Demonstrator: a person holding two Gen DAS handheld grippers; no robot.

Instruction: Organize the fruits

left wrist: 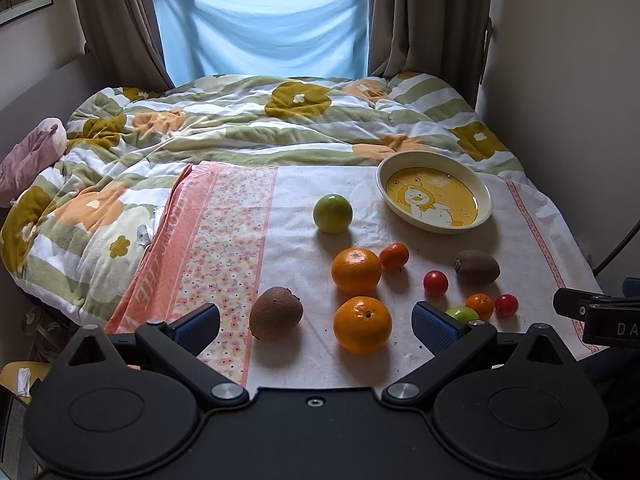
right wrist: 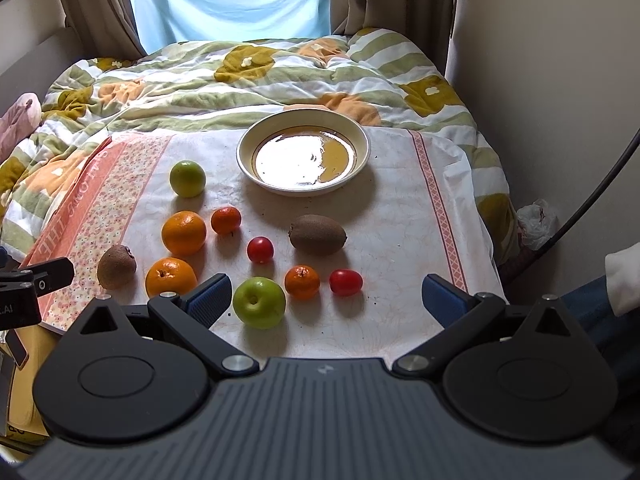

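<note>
Fruit lies on a white and pink cloth [left wrist: 320,200] over the bed. In the left wrist view, a kiwi [left wrist: 275,313] and an orange [left wrist: 362,325] lie between my open left gripper's [left wrist: 318,322] fingers, with another orange [left wrist: 356,270] and a green apple [left wrist: 333,213] beyond. A cream plate [left wrist: 434,192] with a yellow cartoon centre sits at the far right, empty. In the right wrist view, my open right gripper [right wrist: 328,298] has a green apple [right wrist: 259,302], a small mandarin [right wrist: 302,281] and a red tomato [right wrist: 346,282] between its fingers. A kiwi [right wrist: 317,235] lies before the plate [right wrist: 303,158].
A flowered quilt [left wrist: 240,120] covers the bed behind the cloth. A wall [right wrist: 560,80] runs close along the right side, with a dark cable [right wrist: 592,196] and a plastic bag [right wrist: 536,224] beside the bed. Curtains and a blue sheet [left wrist: 264,28] hang at the window.
</note>
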